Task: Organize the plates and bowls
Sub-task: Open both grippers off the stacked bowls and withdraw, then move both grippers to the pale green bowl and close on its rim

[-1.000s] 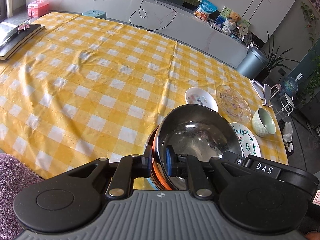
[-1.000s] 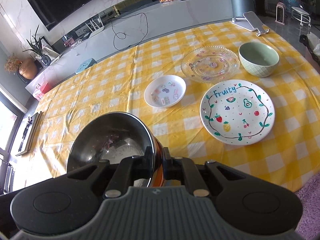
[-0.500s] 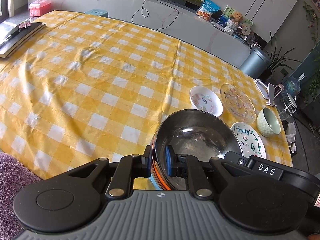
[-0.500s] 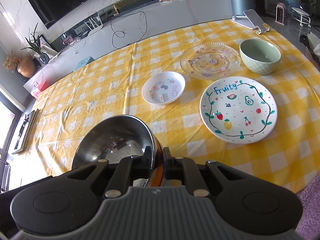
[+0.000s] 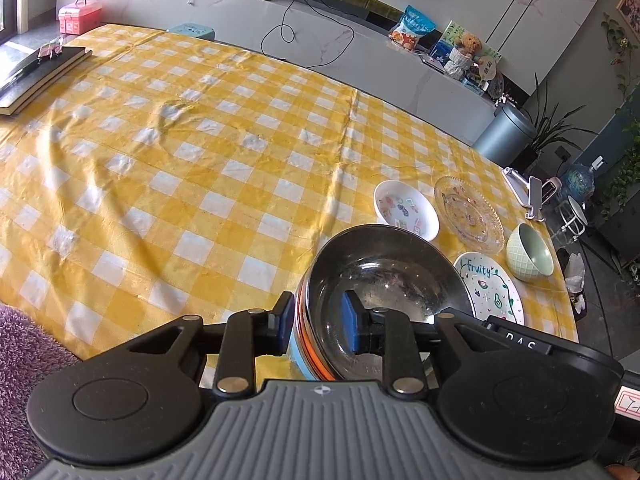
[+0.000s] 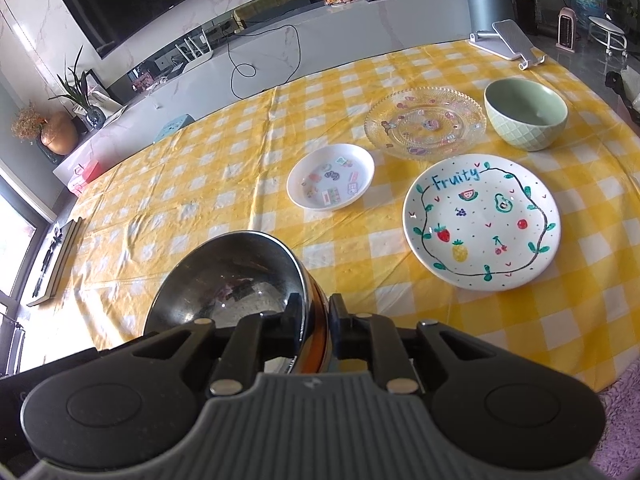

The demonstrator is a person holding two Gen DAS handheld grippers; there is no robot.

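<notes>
A steel bowl (image 5: 384, 276) (image 6: 232, 276) sits nested in an orange and blue bowl (image 5: 316, 356) (image 6: 318, 344) on the yellow checked cloth near the table's front edge. My left gripper (image 5: 319, 322) straddles its left rim, jaws opening, blue pads clear of the wall. My right gripper (image 6: 315, 314) straddles the right rim, jaws opening too, with the rim between them. Further right lie a small white sticker dish (image 6: 330, 176), a glass plate (image 6: 426, 122), a "Fruity" plate (image 6: 480, 220) and a green bowl (image 6: 526, 114).
A phone stand (image 6: 506, 42) stands at the table's far right corner. Dark books (image 5: 36, 72) lie at the far left. A purple rug (image 5: 24, 344) is below the front edge. Bare checked cloth (image 5: 200, 140) stretches left of the bowls.
Both grippers' jaws have spread apart off the steel bowl's rim, the left one more widely. The nested bowls stay where they were.
</notes>
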